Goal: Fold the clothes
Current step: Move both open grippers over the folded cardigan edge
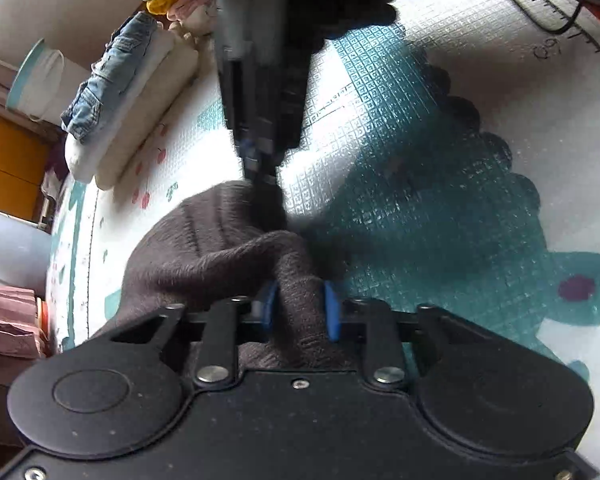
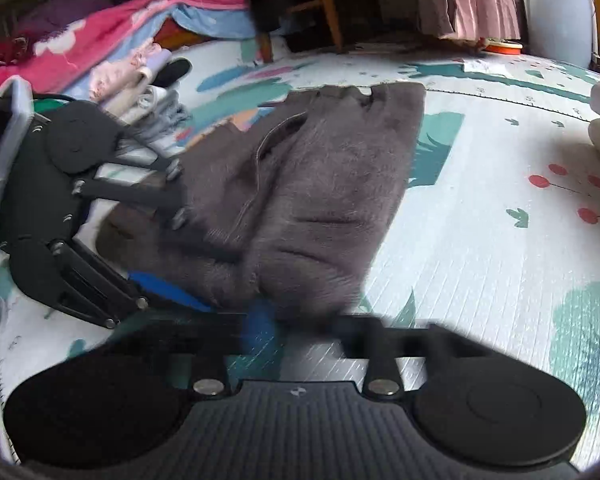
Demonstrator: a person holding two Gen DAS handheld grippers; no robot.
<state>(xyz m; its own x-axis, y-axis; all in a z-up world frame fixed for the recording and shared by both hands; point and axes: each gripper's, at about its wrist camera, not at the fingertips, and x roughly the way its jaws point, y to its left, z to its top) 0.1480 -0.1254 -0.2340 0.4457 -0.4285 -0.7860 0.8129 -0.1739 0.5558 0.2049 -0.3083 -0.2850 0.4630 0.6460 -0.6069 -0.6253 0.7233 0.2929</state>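
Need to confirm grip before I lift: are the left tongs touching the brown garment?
Touching. The left wrist view shows the left tongs with a bunched fold of the brown garment pinched between both blue pads.

The garment (image 2: 308, 200) is a brown-grey knitted piece with a fuzzy surface and a stitched seam running along its length. It lies partly folded, in two long lobes side by side, extending directly ahead of the right hand-held gripper (image 2: 300, 320). Its near edge sits at that gripper's fingertips, blurred in the right wrist view, so contact cannot be confirmed there. A bunched ridge of the same garment (image 1: 228, 248) is pinched between the blue pads (image 1: 331, 312) of the left hand-held gripper (image 1: 298, 306), with the remaining fabric draping away ahead and to its left.
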